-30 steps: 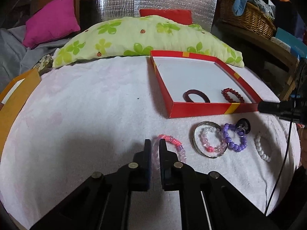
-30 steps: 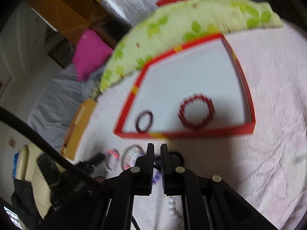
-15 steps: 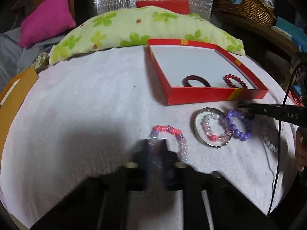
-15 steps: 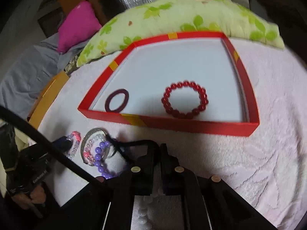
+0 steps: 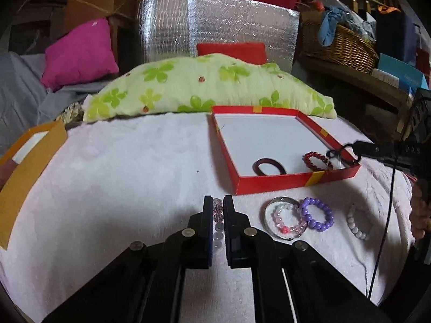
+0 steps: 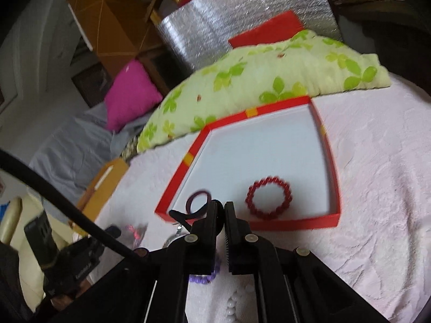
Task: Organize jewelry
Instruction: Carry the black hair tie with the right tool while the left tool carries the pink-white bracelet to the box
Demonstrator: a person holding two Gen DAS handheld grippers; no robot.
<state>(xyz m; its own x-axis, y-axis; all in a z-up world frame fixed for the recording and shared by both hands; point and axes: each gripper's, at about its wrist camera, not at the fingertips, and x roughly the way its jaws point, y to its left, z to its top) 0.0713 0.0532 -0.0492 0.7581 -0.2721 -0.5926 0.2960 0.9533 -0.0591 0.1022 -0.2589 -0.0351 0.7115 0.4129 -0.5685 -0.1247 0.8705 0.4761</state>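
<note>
We see a green floral pillow (image 5: 204,88) behind the red tray (image 5: 293,181) on the pink blanket (image 5: 121,177). Inside the tray lie a dark bangle (image 5: 268,166) and a red bead bracelet (image 5: 316,160). In front of it sit a silver bangle (image 5: 269,222), purple bead bracelet (image 5: 317,217) and white bead bracelet (image 5: 357,226). Our left gripper (image 5: 217,207), low over the blanket, pinches a pink-and-clear bead bracelet (image 5: 217,210). Our right gripper (image 6: 221,210) holds a black ring-shaped piece (image 6: 188,215) at the tray's near edge.

Your open lane: bare pink towel (image 5: 121,177) left of the red box (image 5: 291,181); box wall blocks low entry from front; silver bangle (image 5: 282,222), purple bracelet (image 5: 317,218), white bracelet (image 5: 357,227) crowd the strip before it; green pillow (image 5: 204,91) closes the back.
</note>
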